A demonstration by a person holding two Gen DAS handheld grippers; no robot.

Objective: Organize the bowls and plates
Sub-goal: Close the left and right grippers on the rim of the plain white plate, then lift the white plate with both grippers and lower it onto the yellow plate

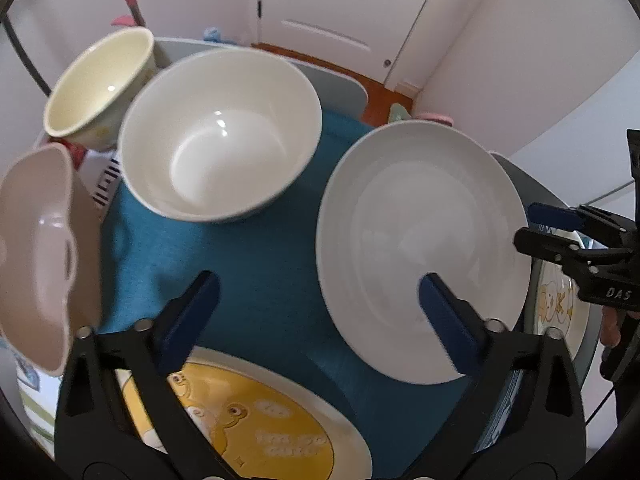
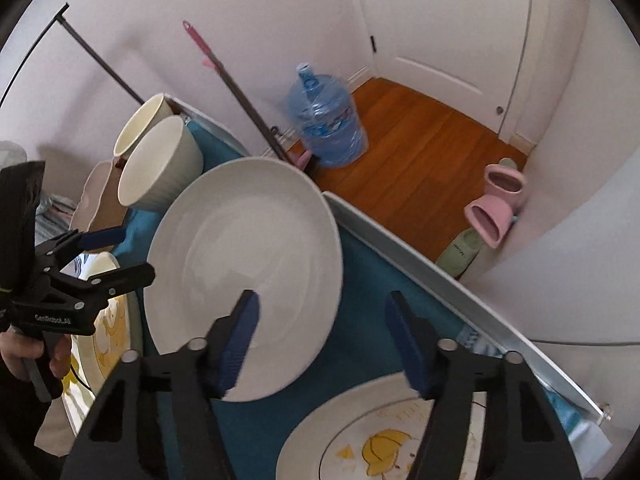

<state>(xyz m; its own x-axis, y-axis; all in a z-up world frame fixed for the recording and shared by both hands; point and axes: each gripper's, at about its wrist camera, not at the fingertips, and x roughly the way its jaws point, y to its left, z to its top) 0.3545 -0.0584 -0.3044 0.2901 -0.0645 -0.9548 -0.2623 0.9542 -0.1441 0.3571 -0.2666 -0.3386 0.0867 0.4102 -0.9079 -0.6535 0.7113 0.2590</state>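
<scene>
A plain white plate [image 1: 420, 240] [image 2: 244, 264] lies on the blue cloth [image 1: 256, 264]. My left gripper [image 1: 319, 282] hovers open over the plate's left rim, one finger above the plate and the other above the cloth. My right gripper [image 2: 322, 299] is open astride the plate's right rim, and its pads do not visibly press on it. A big white bowl [image 1: 220, 136], a cream bowl [image 1: 100, 80] and a pink scalloped dish [image 1: 36, 248] stand behind. A yellow cartoon plate [image 1: 256, 420] and another printed plate [image 2: 384, 440] lie near the grippers.
The table's metal edge [image 2: 440, 276] runs along the right, with wooden floor beyond. On the floor stand a blue water jug [image 2: 326, 124], pink slippers [image 2: 492, 208] and a leaning mop handle [image 2: 240, 92]. A hand [image 2: 24, 352] holds the left gripper.
</scene>
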